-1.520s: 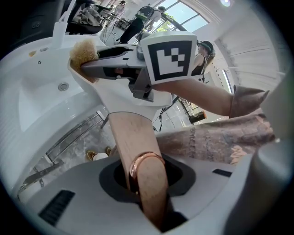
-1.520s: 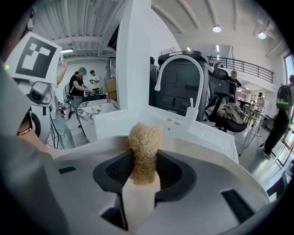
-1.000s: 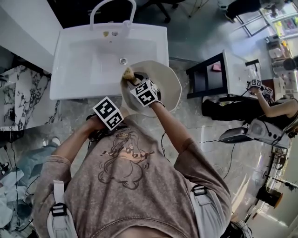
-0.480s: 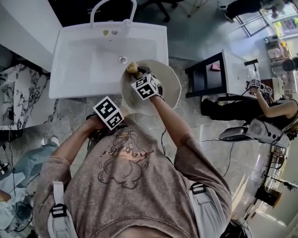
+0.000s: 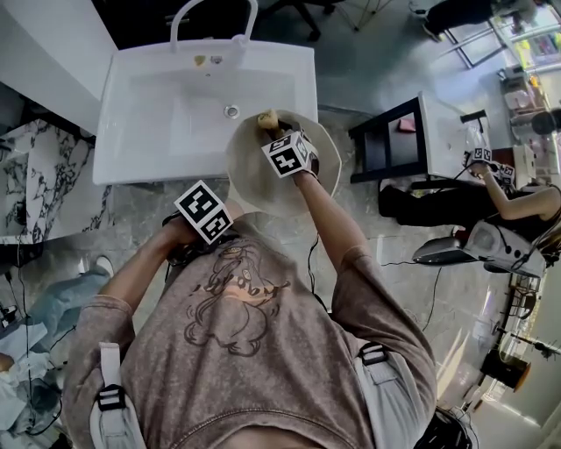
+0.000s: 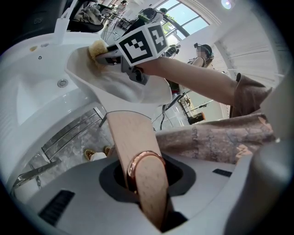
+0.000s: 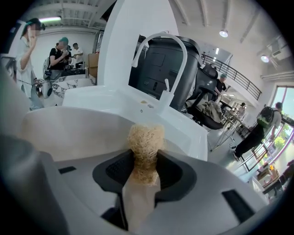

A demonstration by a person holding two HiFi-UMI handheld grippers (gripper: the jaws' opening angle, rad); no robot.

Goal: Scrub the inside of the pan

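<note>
A cream pan (image 5: 254,180) is tilted over the front right corner of the white sink (image 5: 158,114). My left gripper (image 5: 219,216) is shut on its wooden handle (image 6: 138,156), which carries a copper ring. In the left gripper view the pan (image 6: 120,88) rises above that handle. My right gripper (image 5: 273,131) reaches into the pan, shut on a tan fibre scrubber (image 5: 267,118). The scrubber (image 7: 145,147) presses at the pan's far inner wall (image 7: 69,128) near the rim. Seen from the left gripper view, the scrubber (image 6: 97,47) sits at the pan's upper edge.
The curved white faucet (image 5: 213,17) stands behind the basin. A marble counter (image 5: 26,175) lies at the left. A black and white table (image 5: 399,140) is to the right of the pan. A seated person (image 5: 517,202) is at the far right.
My right gripper has slid the scrubber along the pan's inside, from the left part of the rim to the far edge. The left gripper and handle stay put.
</note>
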